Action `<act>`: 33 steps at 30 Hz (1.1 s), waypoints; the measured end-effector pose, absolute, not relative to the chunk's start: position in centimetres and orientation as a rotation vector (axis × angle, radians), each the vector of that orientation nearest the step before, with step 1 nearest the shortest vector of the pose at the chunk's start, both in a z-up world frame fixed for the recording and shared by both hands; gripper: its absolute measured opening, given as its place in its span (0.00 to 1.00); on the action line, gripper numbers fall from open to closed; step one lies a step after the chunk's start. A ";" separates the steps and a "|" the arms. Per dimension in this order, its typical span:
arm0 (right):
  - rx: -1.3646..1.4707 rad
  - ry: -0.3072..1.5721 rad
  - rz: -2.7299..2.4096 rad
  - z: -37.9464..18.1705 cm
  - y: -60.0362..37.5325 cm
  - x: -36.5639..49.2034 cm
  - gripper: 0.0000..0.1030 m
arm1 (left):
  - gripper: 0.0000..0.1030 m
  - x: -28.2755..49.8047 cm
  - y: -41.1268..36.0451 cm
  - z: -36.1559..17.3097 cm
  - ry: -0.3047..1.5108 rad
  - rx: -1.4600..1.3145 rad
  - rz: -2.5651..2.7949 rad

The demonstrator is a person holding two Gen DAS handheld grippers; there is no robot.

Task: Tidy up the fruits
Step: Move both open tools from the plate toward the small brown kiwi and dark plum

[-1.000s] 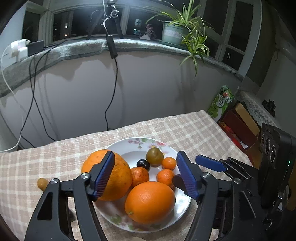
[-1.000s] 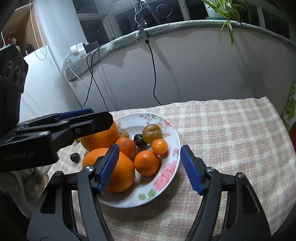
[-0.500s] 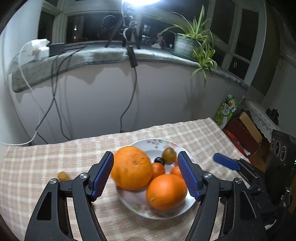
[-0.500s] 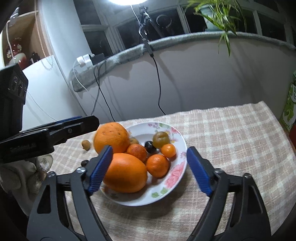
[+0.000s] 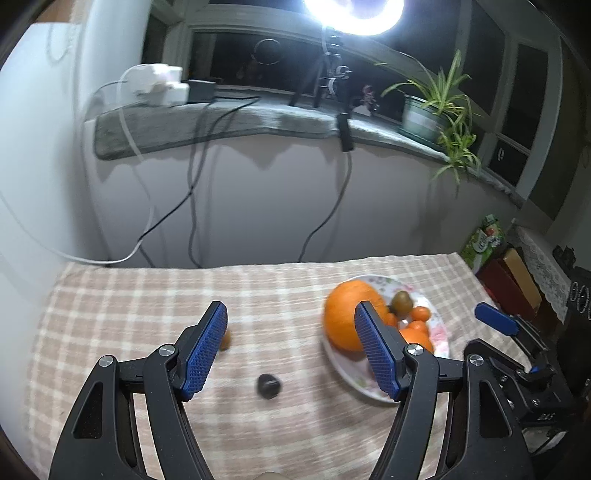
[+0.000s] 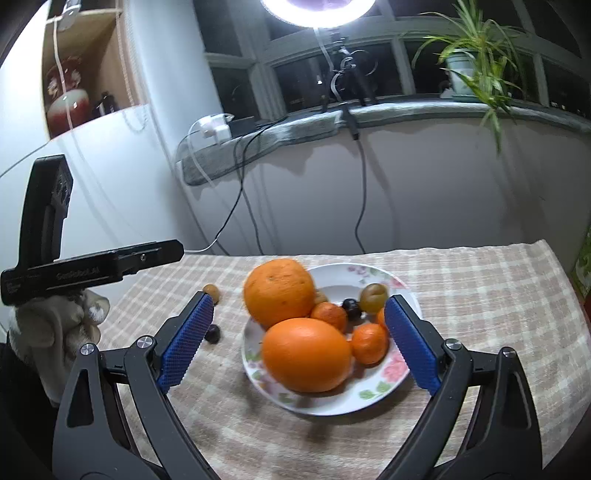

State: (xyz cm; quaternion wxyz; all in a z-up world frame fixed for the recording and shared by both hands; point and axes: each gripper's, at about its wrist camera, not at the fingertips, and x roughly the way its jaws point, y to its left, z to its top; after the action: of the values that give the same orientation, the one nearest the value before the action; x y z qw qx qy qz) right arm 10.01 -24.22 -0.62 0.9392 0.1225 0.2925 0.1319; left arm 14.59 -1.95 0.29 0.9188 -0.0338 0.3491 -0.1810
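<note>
A floral plate (image 6: 373, 400) holds two large oranges (image 6: 306, 354), several small tangerines (image 6: 369, 343), a dark plum (image 6: 351, 307) and a greenish-brown fruit (image 6: 373, 297). The plate also shows in the left wrist view (image 5: 441, 334), to the right. A dark plum (image 5: 268, 386) and a small brown fruit (image 5: 225, 339) lie loose on the checked cloth. My left gripper (image 5: 290, 352) is open and empty above the cloth, over the loose plum. My right gripper (image 6: 295, 339) is open and empty, its fingers astride the plate.
A wall with hanging cables (image 5: 192, 192) backs the table. A windowsill holds a potted plant (image 5: 428, 110) and a ring light (image 5: 351, 14). Boxes (image 5: 509, 273) stand off the table's right edge. The cloth's left edge (image 5: 40, 332) is near a white wall.
My left gripper has swung left and back from over the plate to over the loose plum. My right gripper has pulled back and risen a little.
</note>
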 end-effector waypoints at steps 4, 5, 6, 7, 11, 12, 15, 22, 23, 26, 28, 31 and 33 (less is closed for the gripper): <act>0.199 0.607 0.314 -0.4 -22.3 9.8 0.93 | 0.69 14.5 -0.2 -0.2 0.718 -0.075 -0.345; 0.184 0.609 0.321 -0.4 -21.9 9.8 0.93 | 0.69 14.5 0.3 -0.4 0.718 -0.078 -0.339; 0.158 0.611 0.329 -0.3 -21.2 9.7 0.93 | 0.69 14.5 0.7 -0.5 0.720 -0.081 -0.333; 0.146 0.611 0.333 -0.2 -20.8 9.6 0.93 | 0.69 14.5 1.0 -0.6 0.722 -0.083 -0.330; 0.127 0.617 0.383 -0.3 -18.9 9.4 0.93 | 0.69 14.7 2.2 -1.4 0.731 -0.093 -0.316; 0.127 0.623 0.391 -0.4 -18.5 9.4 0.93 | 0.69 14.7 2.3 -1.6 0.733 -0.095 -0.312; 0.123 0.635 0.418 -0.8 -17.0 9.4 0.93 | 0.67 14.8 3.2 -2.2 0.740 -0.107 -0.304; 0.100 0.678 0.463 -2.1 -13.9 10.1 0.83 | 0.53 15.5 4.4 -3.6 0.768 -0.123 -0.302; 0.099 0.690 0.468 -2.4 -13.5 10.2 0.81 | 0.52 15.6 4.5 -3.8 0.771 -0.126 -0.305; 0.093 0.732 0.475 -3.5 -12.4 11.1 0.74 | 0.48 16.0 4.9 -4.3 0.779 -0.132 -0.315; 0.088 0.763 0.479 -4.2 -11.7 11.8 0.67 | 0.44 16.3 4.9 -4.6 0.786 -0.134 -0.326; 0.081 0.805 0.480 -5.3 -10.8 12.8 0.61 | 0.41 16.8 4.8 -5.1 0.798 -0.131 -0.341; 0.070 0.828 0.471 -6.0 -10.2 13.5 0.59 | 0.39 17.3 4.5 -5.6 0.812 -0.126 -0.350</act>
State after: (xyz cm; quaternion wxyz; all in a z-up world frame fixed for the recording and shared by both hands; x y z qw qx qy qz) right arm 13.55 -10.25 -5.98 0.8880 0.0335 0.3986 0.2267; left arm 17.33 4.52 -5.58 0.9019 -0.0607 0.3927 -0.1693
